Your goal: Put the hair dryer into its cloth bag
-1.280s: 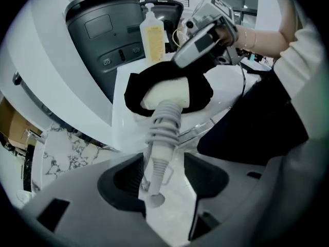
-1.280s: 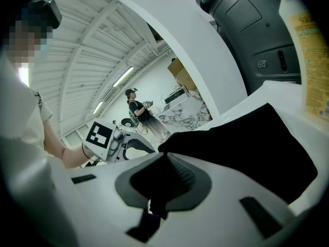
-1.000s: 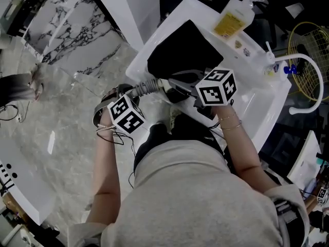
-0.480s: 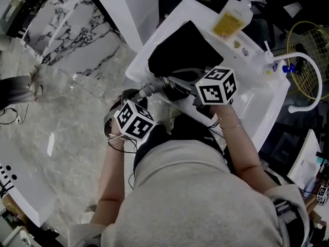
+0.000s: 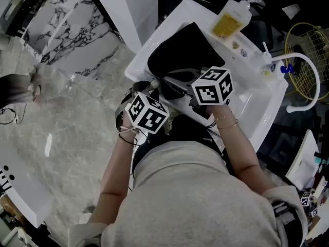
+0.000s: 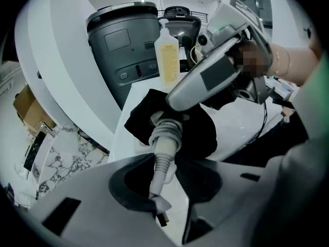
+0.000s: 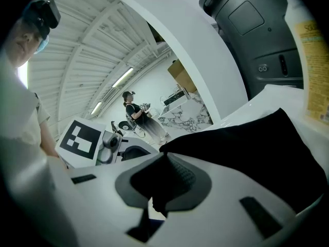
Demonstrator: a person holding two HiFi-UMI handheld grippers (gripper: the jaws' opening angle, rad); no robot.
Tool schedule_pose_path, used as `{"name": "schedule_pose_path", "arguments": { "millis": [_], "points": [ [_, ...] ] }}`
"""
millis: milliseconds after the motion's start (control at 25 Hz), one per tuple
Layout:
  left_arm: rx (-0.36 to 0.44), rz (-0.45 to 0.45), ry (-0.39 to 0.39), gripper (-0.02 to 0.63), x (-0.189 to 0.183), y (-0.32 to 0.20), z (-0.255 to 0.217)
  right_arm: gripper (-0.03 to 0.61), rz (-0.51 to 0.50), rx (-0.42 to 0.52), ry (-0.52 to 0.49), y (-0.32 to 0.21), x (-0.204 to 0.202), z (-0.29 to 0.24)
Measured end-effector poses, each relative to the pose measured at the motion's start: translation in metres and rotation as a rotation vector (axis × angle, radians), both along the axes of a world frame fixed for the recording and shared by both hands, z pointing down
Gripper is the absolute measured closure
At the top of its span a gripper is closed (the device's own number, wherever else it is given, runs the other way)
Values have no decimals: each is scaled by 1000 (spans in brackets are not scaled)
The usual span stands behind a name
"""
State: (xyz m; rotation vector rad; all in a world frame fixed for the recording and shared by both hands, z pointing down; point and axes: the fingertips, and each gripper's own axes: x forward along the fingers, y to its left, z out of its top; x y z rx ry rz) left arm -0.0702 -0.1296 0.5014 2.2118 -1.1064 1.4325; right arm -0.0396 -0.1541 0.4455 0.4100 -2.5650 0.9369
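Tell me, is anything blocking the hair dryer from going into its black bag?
Nothing visible. The hair dryer sits right at the bag on the white counter; the soap bottle stands beyond the bag, not between them.

Left gripper [image 6: 163, 189] shifted right, nearer basin [image 5: 259, 107]; jaws just closing (dryer cord [image 6: 164, 147] between them).

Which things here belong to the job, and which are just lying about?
In the job: hair dryer; its cord, in the left gripper, whose jaws have just been closing on it; black cloth bag, pinched by the right gripper.
Lying about: yellow bottle; wire basket.
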Motion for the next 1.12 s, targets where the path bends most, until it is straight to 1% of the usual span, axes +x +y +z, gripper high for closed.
{"name": "schedule_pose_path", "arguments": {
  "millis": [120, 200, 360, 440, 520, 560, 720, 880, 1120],
  "points": [
    [0, -7, 6, 489, 10, -7, 2, 565, -7, 0, 4, 1, -2, 1],
    [1, 4, -3, 489, 14, -12, 5, 563, -6, -1, 4, 1, -3, 2],
    [30, 89, -95, 479, 22, -21, 13, 564, 17, -11, 5, -2, 2, 6],
    [14, 103, -117, 477, 21, -20, 20, 565, 22, -14, 6, -3, 4, 7],
    [-3, 89, -98, 474, 19, -16, 26, 565, 22, -15, 8, -2, 6, 7],
    [6, 79, -80, 474, 19, -15, 25, 563, 23, -17, 7, -2, 6, 8],
    [96, 54, -22, 468, 15, -15, 7, 564, 25, -27, 2, 0, 7, 11],
    [121, 51, -35, 428, -1, -8, 2, 564, 26, -27, 1, -1, 8, 11],
    [84, 4, -40, 426, -25, 8, 11, 563, 23, -26, 2, -1, 8, 12]
  ]
}}
